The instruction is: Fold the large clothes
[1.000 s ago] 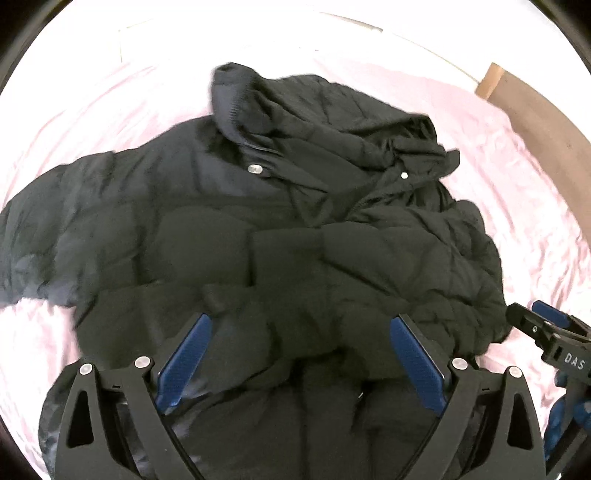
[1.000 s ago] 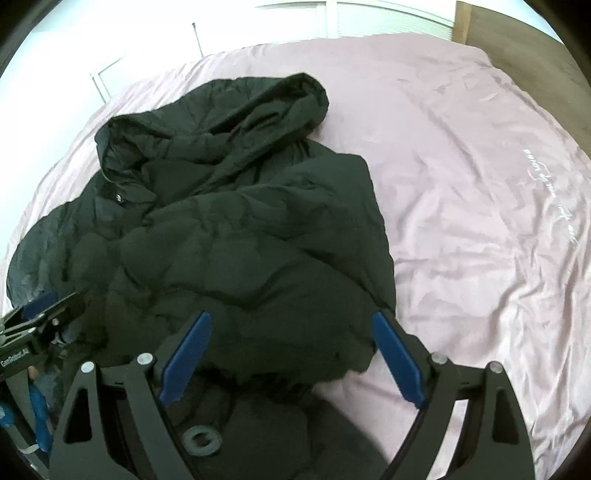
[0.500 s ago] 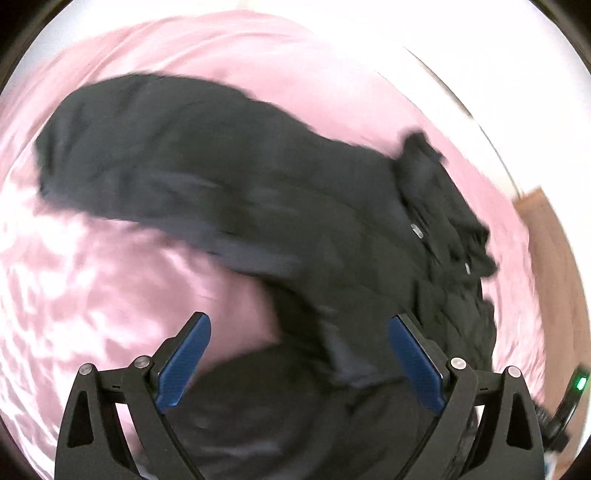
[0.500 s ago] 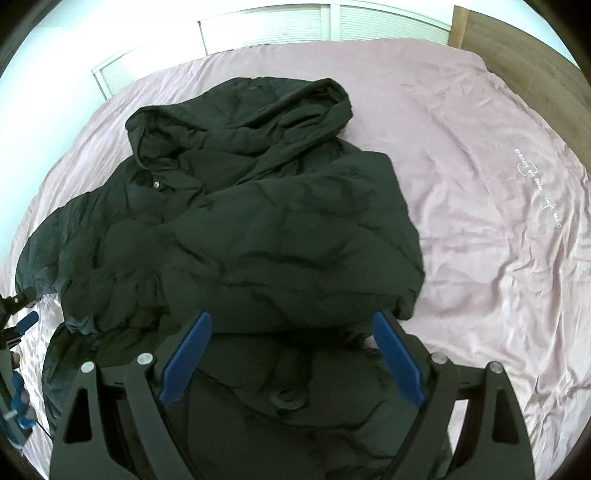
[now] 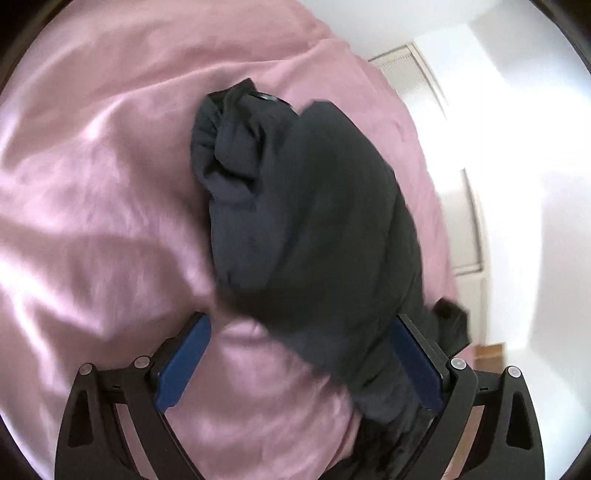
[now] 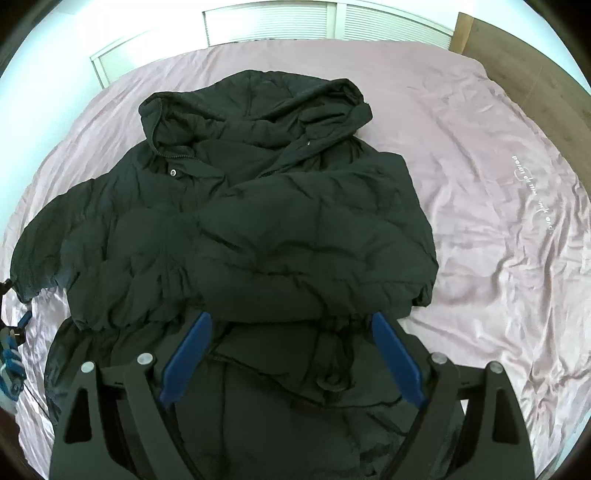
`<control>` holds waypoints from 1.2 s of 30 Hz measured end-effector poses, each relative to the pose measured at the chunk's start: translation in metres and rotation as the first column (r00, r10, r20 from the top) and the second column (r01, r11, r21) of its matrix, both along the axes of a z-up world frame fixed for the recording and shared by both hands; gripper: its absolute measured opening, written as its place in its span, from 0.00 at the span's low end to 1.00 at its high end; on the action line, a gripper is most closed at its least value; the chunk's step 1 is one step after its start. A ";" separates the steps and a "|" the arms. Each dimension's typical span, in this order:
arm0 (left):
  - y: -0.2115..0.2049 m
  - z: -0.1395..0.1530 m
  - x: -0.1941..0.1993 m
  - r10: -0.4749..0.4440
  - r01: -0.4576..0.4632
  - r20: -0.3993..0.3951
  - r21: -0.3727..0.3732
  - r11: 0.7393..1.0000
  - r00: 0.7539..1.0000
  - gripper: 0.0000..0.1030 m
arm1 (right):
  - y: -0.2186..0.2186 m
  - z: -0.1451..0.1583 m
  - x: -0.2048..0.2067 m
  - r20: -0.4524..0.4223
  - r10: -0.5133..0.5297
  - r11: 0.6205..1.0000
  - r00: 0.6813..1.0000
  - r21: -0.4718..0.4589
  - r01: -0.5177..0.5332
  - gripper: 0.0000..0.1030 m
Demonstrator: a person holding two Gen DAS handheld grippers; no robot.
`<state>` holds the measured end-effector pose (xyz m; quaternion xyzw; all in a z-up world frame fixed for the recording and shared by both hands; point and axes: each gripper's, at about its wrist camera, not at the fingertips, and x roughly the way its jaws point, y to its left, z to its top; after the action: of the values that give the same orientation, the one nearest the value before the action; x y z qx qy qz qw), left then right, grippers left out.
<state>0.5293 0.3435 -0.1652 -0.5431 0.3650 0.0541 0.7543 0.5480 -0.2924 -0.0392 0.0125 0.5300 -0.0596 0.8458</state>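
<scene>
Jacket (image 6: 240,229) whole under the gaping right claw (image 6: 291,354), only its sleeve (image 5: 306,229) beneath the gaping left claw (image 5: 299,365).

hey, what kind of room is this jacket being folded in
Most likely a bedroom. The black hooded jacket lies on a wide bed covered by a wrinkled pink sheet, a wooden headboard runs along one edge, and white louvred doors, probably a wardrobe, stand behind it.
</scene>
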 end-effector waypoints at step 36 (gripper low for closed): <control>0.010 0.101 0.000 -0.032 0.057 0.266 -0.086 0.995 0.963 0.09 | -0.019 0.041 -0.041 0.084 -0.061 0.997 0.995 0.044 0.057 0.87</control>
<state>0.5292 0.3531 -0.0638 -0.5716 0.2753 -0.0528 0.7712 0.5066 -0.3113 0.0019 0.0481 0.4938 -0.0731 0.8652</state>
